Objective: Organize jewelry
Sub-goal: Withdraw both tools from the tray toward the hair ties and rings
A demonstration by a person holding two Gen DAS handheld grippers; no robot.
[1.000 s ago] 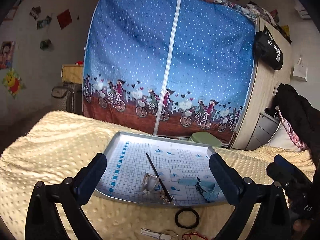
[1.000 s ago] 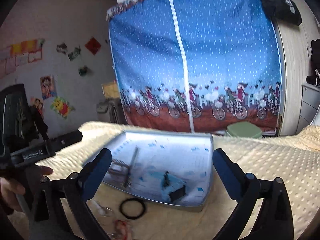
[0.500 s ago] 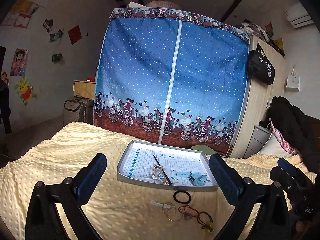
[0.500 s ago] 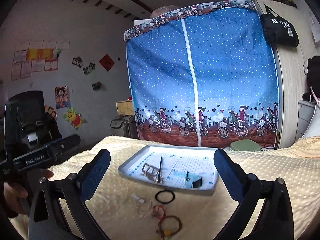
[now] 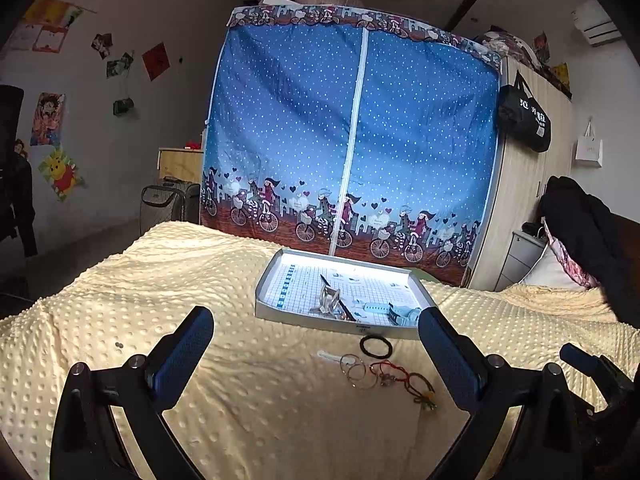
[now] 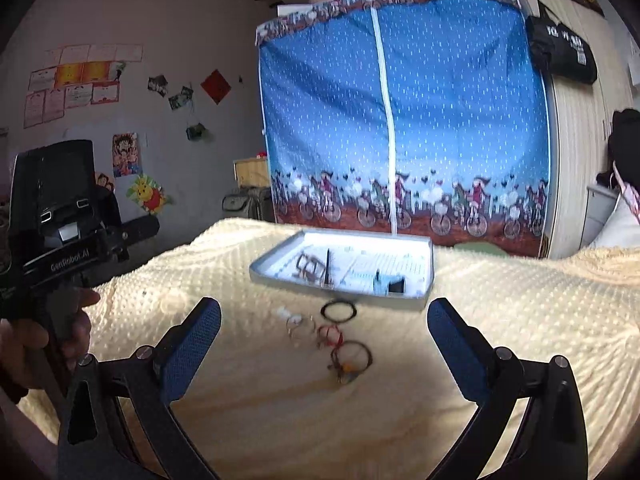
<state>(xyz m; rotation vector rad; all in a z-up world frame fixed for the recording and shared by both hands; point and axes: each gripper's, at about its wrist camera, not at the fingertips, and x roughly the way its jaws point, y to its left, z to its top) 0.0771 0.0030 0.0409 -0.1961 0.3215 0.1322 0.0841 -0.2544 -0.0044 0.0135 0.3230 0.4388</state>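
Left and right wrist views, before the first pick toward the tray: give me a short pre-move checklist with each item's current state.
1. Left gripper open and empty: ok.
2. Right gripper open and empty: ok.
3. Tray lies flat on the blanket with free grid space at its far end: ok.
4. Black hair tie lies alone just in front of the tray, clear of the other pieces: ok.
5. Thin rings and red cord bracelets separate from each other: not ok, they overlap.
6. Right wrist view sharp enough to aim at small pieces: not ok, it is blurred.
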